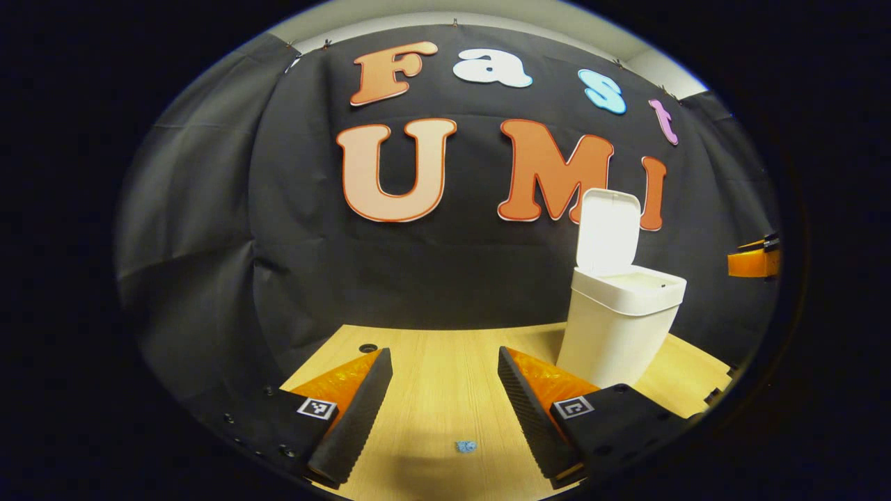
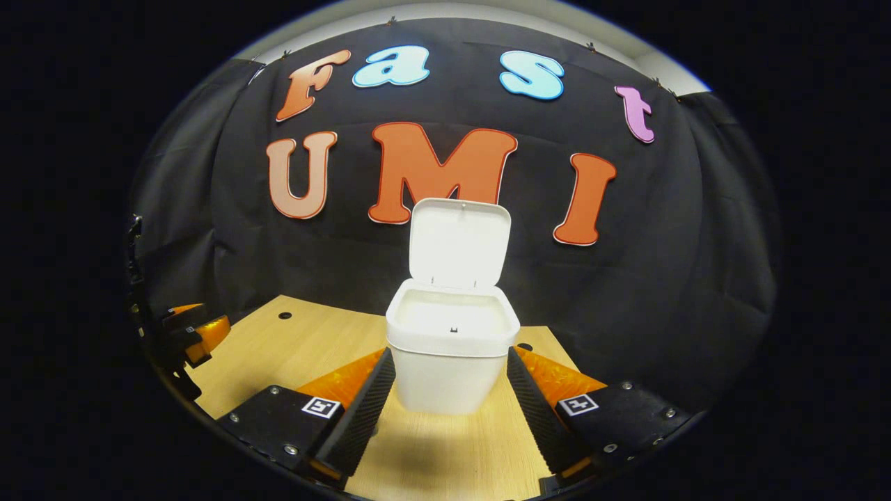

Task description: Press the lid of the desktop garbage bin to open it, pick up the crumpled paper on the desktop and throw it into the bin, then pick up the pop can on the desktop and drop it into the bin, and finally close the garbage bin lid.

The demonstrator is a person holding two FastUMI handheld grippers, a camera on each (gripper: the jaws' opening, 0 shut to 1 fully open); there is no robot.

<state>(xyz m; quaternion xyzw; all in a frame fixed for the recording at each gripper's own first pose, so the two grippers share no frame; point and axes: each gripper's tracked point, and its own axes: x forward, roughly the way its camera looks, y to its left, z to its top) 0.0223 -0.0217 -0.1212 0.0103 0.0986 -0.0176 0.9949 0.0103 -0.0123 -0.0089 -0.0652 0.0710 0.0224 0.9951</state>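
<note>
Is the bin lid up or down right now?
Up. The lid stands raised behind the garbage bin, hinged at the back edge, with the bin's mouth uncovered. The left gripper view shows the same.

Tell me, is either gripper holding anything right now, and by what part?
Nothing is held. The left gripper is open over bare table; the right gripper is open with the bin between its fingers, untouched, lid up.

A smooth, slightly glossy plastic finish is being shown by the bin and its raised lid. Under the bin, a matt pale wood grain is being displayed by the desktop; behind it, matt creased cloth is being hung.
</note>
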